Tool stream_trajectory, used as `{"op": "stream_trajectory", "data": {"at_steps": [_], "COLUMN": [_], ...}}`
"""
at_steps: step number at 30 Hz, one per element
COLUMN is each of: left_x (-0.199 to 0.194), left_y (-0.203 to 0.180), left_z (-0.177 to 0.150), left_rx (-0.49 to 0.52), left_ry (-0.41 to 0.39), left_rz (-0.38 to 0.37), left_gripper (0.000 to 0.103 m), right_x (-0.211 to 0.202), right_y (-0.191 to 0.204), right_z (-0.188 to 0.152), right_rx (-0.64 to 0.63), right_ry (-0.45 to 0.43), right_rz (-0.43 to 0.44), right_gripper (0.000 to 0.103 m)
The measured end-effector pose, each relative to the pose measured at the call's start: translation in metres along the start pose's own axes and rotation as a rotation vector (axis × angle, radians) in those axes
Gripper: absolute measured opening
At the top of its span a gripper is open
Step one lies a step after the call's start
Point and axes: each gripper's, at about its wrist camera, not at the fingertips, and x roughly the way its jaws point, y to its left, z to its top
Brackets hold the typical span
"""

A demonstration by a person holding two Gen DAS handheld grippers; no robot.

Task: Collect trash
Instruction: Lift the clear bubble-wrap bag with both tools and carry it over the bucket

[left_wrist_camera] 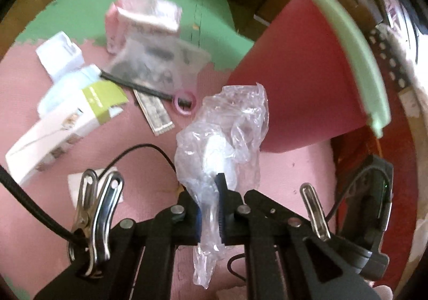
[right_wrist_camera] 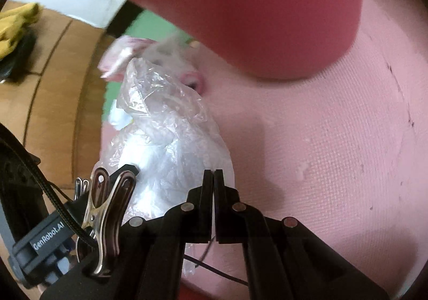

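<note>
A crumpled clear plastic bag [left_wrist_camera: 230, 123] with something white inside hangs off the floor, and my left gripper [left_wrist_camera: 214, 187] is shut on its lower part. A loose tail of film dangles below the pads. The right wrist view shows the same bag [right_wrist_camera: 165, 134] just left of my right gripper [right_wrist_camera: 213, 174], which is shut with a thin pale sliver of film pinched between its pads. A black fingertip [right_wrist_camera: 130, 168] of the left gripper touches the bag's left side. A red bin [left_wrist_camera: 294, 72] with a pale green rim [left_wrist_camera: 355, 54] stands close on the right, and it also fills the top of the right wrist view [right_wrist_camera: 240, 6].
Several pieces of trash lie on the pink foam mat [right_wrist_camera: 321, 139]: a white and green carton [left_wrist_camera: 61, 126], a small white box [left_wrist_camera: 58, 56], clear bags [left_wrist_camera: 157, 64], a pink ring [left_wrist_camera: 184, 102] and a paper strip [left_wrist_camera: 155, 115]. A cardboard box [right_wrist_camera: 53, 72] stands to the left.
</note>
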Motion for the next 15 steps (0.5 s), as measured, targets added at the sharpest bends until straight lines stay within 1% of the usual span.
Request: {"op": "stream_trajectory", "data": {"at_steps": [4, 10, 12, 15], "left_x": [-0.033, -0.081, -0.096, -0.119], "left_y": [-0.01, -0.024, -0.031, -0.041], "left_z": [-0.001, -0.002, -0.002, 0.001], "left_rx": [0.043, 0.089, 0.106, 0.114], "left_ry": [-0.079, -0.171, -0.203, -0.25], "left_rz": [0.017, 0.006, 0.005, -0.018], "left_gripper": [0.008, 0.008, 0.008, 0.008], "right_x": [-0.023, -0.056, -0.062, -0.081], "right_y": [0.013, 0.02, 0.039, 0.049], "right_z": [-0.01, -0.028, -0.03, -0.031], "right_rx": [-0.064, -0.114, -0.138, -0.194], "right_ry": [-0.037, -0.077, -0.111, -0.173], "right_rz": [0.058, 0.165, 0.194, 0.222], "right_gripper": [0.002, 0.002, 0.002, 0.002]}}
